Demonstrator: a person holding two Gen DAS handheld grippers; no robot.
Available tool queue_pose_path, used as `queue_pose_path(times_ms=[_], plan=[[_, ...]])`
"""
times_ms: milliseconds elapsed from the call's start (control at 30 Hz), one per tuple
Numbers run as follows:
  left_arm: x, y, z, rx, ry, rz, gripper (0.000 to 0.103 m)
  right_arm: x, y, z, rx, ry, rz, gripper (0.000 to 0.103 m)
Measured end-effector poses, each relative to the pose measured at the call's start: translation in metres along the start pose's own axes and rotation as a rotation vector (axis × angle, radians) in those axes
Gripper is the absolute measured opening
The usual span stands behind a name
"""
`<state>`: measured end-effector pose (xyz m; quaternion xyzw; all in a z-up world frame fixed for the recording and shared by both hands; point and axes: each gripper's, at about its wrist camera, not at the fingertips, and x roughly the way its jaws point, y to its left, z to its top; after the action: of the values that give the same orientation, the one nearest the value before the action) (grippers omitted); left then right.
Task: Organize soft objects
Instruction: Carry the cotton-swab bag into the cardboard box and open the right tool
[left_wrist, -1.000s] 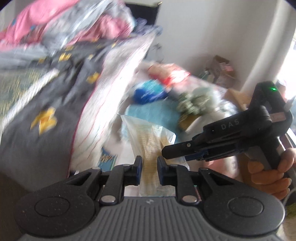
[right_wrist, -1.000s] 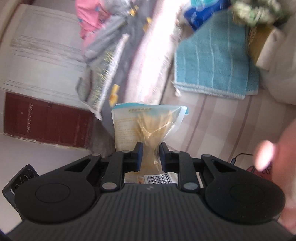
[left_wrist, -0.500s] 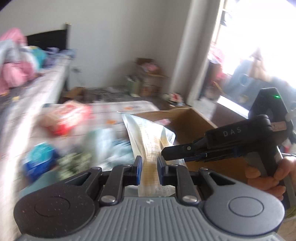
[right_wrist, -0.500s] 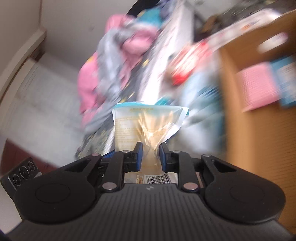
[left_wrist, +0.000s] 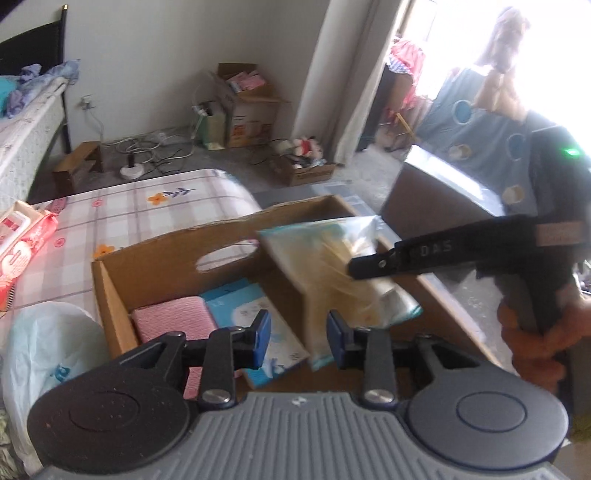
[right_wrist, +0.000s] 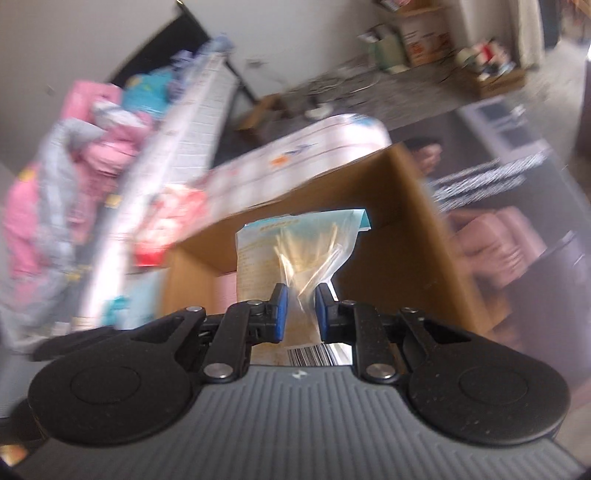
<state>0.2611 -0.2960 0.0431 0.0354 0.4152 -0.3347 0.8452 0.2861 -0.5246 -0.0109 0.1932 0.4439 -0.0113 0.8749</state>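
A clear plastic packet of pale yellow sheets (left_wrist: 332, 269) hangs over an open cardboard box (left_wrist: 177, 247). My right gripper (right_wrist: 298, 308) is shut on this packet (right_wrist: 295, 243); its black body enters the left wrist view from the right (left_wrist: 373, 264). My left gripper (left_wrist: 298, 341) is open, its jaws spread, just in front of the packet's lower edge and not gripping it. Inside the box lie a pink pack (left_wrist: 173, 321) and a light blue pack (left_wrist: 255, 317).
The box stands beside a checked mattress (left_wrist: 147, 210) holding a red-and-white wipes pack (left_wrist: 18, 243) and a white plastic bag (left_wrist: 44, 343). More cartons and cables lie on the floor behind (left_wrist: 243, 107). A dark cabinet (left_wrist: 436, 203) stands to the right. Piled clothes (right_wrist: 74, 155) lie on the bed.
Both grippers have swung from the bed to above the cardboard box. My left gripper has opened and let go of the packet, which now hangs from the right gripper alone.
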Motion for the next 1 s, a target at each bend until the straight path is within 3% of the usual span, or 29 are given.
queue_pose_path(times_ms=[100, 233, 333, 600, 767, 900, 1000], plan=[[-0.005, 0.016, -0.003, -0.017, 0.013, 0.008, 0.037, 0.031, -0.011, 0.007, -0.06, 0.027, -0.092, 0.016], [-0.025, 0.032, -0.008, -0.01, -0.009, 0.053, 0.037, 0.055, -0.015, 0.008, -0.066, 0.056, -0.105, 0.016], [-0.043, 0.044, -0.012, -0.031, -0.036, 0.061, 0.038, 0.062, -0.005, 0.007, -0.139, 0.043, -0.157, 0.018], [-0.097, 0.066, -0.032, -0.062, -0.091, 0.086, 0.043, 0.04, 0.002, 0.01, -0.131, 0.039, -0.126, 0.018], [-0.123, 0.081, -0.052, -0.087, -0.121, 0.118, 0.044, 0.035, 0.01, 0.013, -0.135, 0.03, -0.151, 0.018], [-0.144, 0.097, -0.072, -0.13, -0.145, 0.137, 0.055, 0.044, 0.013, 0.011, -0.103, 0.037, -0.14, 0.018], [-0.16, 0.108, -0.091, -0.162, -0.156, 0.164, 0.057, 0.065, 0.019, 0.005, -0.129, 0.052, -0.188, 0.018]])
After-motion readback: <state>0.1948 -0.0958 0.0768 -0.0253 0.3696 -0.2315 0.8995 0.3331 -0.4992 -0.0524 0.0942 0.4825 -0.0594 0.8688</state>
